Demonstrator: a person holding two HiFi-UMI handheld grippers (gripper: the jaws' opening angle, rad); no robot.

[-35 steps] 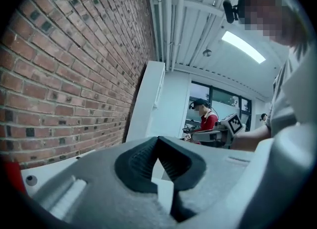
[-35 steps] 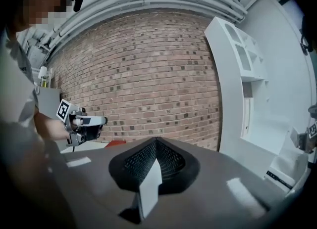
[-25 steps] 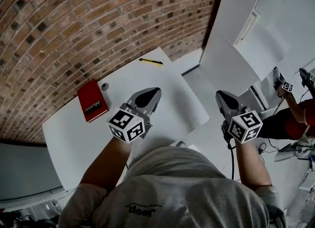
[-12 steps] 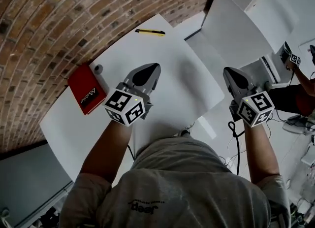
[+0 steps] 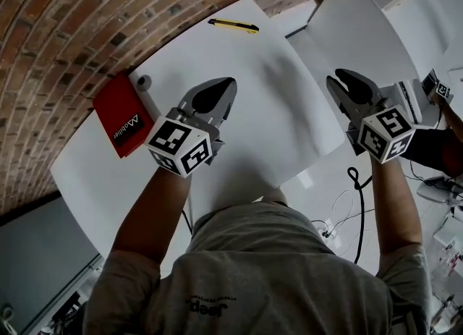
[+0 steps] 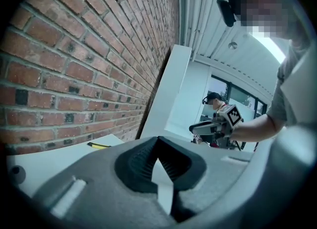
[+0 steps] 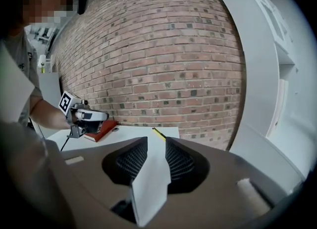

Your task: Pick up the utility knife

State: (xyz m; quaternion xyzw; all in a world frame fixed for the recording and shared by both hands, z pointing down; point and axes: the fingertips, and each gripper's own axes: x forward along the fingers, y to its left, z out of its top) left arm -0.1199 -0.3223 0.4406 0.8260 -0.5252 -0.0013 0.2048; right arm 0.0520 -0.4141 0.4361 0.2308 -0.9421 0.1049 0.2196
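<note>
The yellow utility knife (image 5: 233,25) lies at the far edge of the white table (image 5: 289,109), close to the brick wall. It also shows small in the left gripper view as the knife (image 6: 99,146) and straight ahead in the right gripper view as the knife (image 7: 157,134). My left gripper (image 5: 217,89) hovers over the table's middle, well short of the knife; its tips (image 6: 157,140) meet, with nothing held. My right gripper (image 5: 346,82) hangs beyond the table's right edge. Its jaws (image 7: 156,146) have just been opening and stand apart, empty.
A red book (image 5: 119,124) and a small grey cylinder (image 5: 143,80) sit on the table's left side. The brick wall (image 5: 87,15) runs behind the table. White panels (image 5: 362,22) stand to the right. A black cable (image 5: 354,189) hangs under my right gripper. Another person's gripper (image 5: 436,86) shows at the right edge.
Both grippers have moved forward and lower over the table side. The right gripper's jaws, shut before, now stand apart. The knife has not moved on the table.
</note>
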